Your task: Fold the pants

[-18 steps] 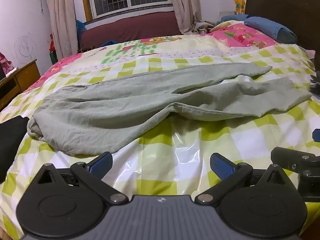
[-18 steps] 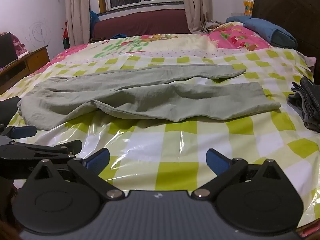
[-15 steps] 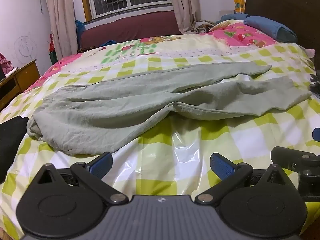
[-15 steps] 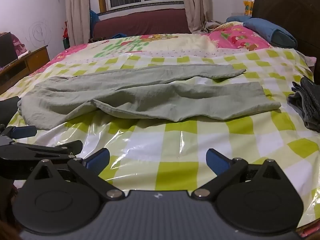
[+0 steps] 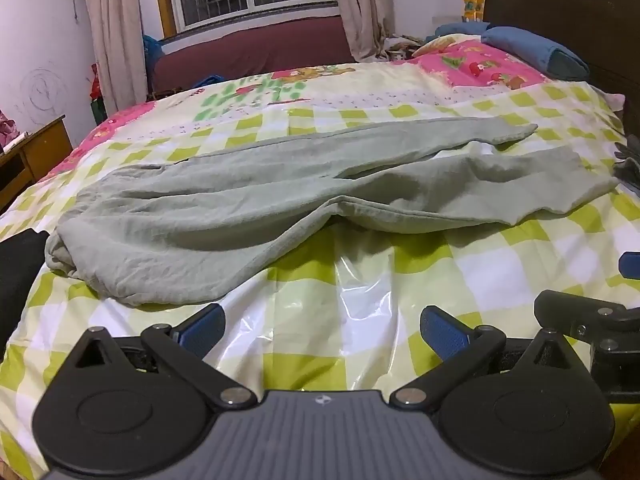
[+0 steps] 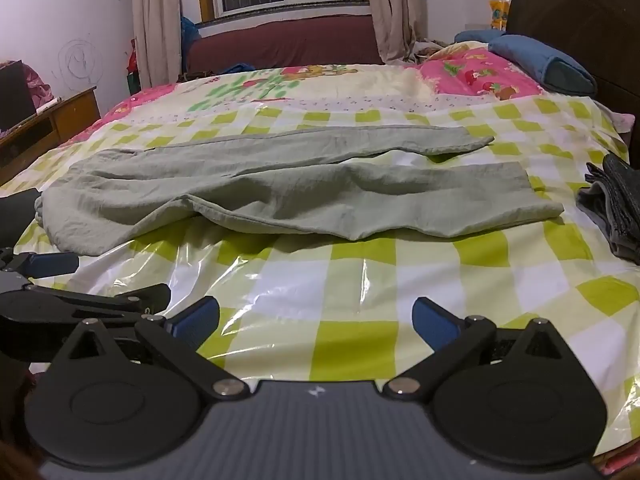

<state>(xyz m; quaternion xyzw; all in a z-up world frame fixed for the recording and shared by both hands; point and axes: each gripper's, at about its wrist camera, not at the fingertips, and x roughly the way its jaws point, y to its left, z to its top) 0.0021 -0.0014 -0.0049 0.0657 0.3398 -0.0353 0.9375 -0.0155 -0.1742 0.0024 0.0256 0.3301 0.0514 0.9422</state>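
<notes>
Pale green pants (image 5: 248, 204) (image 6: 280, 192) lie spread across the bed, waist to the left, both legs running right, the far leg a little apart from the near one. My left gripper (image 5: 322, 330) hovers open over the plastic-covered bedspread just short of the pants' near edge, nothing between its blue pads. My right gripper (image 6: 316, 322) is open too, empty, beside the left one and short of the near leg. The left gripper's arm (image 6: 80, 304) shows at the left in the right wrist view; the right gripper's finger (image 5: 592, 316) shows at the right in the left wrist view.
The bed (image 6: 360, 280) has a green-and-white checked cover under clear plastic. A folded dark grey garment (image 6: 616, 208) lies at its right edge, a black item (image 5: 16, 272) at its left. Blue pillows (image 5: 532, 54) and a dark headboard (image 6: 580, 12) stand at the back right, a wooden desk (image 6: 48, 128) at the left.
</notes>
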